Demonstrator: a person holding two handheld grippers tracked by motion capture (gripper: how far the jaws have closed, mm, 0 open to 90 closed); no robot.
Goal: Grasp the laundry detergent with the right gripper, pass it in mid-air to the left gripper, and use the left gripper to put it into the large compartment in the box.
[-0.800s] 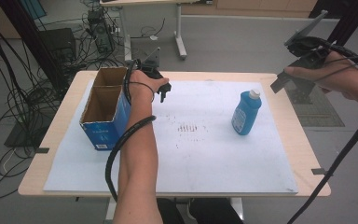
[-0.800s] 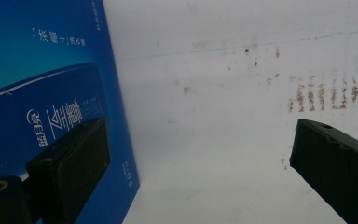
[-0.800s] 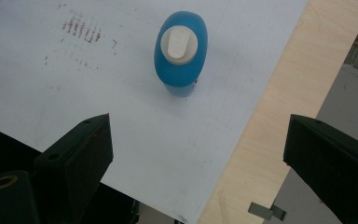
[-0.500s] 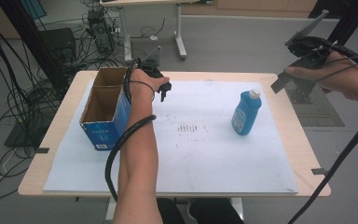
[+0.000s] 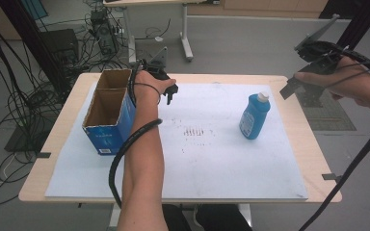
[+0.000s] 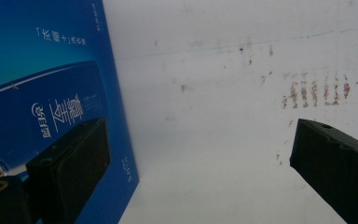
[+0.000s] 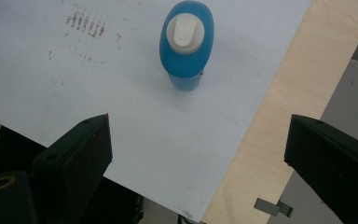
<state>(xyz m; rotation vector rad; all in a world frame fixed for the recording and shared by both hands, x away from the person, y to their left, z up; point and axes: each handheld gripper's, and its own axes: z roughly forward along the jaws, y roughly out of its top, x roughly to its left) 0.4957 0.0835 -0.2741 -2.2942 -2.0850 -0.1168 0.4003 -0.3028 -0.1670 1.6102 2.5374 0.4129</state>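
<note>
Both tools stand released, with nothing between their jaws. Left tool [image 5: 169,92] hangs over the far part of the table [image 5: 67,126], just beside the open blue cardboard box [image 5: 107,126]; the person's forearm [image 5: 142,168] reaches up from the near edge, and a black cable loops along it. From the left gripper view, the two black jaws are spread wide over the white sheet [image 6: 214,116], one jaw close to the box's printed blue wall [image 6: 42,84] but not visibly touching it, the other out over bare sheet near a patch of reddish-brown marks [image 6: 314,93]. Right tool [image 5: 318,57] is held up in the air beyond the table's right edge, well apart from everything on it, with the right hand [image 5: 354,84] gripping it. Its own view looks almost straight down on the blue bottle [image 7: 185,44] with a white cap [image 7: 184,30], which stands upright on the white sheet, close to the sheet's right border and the strip of bare wood beside it. Bottle and box stand well apart, the stained patch lying on the sheet between them. Beyond the table, tangled cables [image 5: 24,96] lie on the grey floor.
</note>
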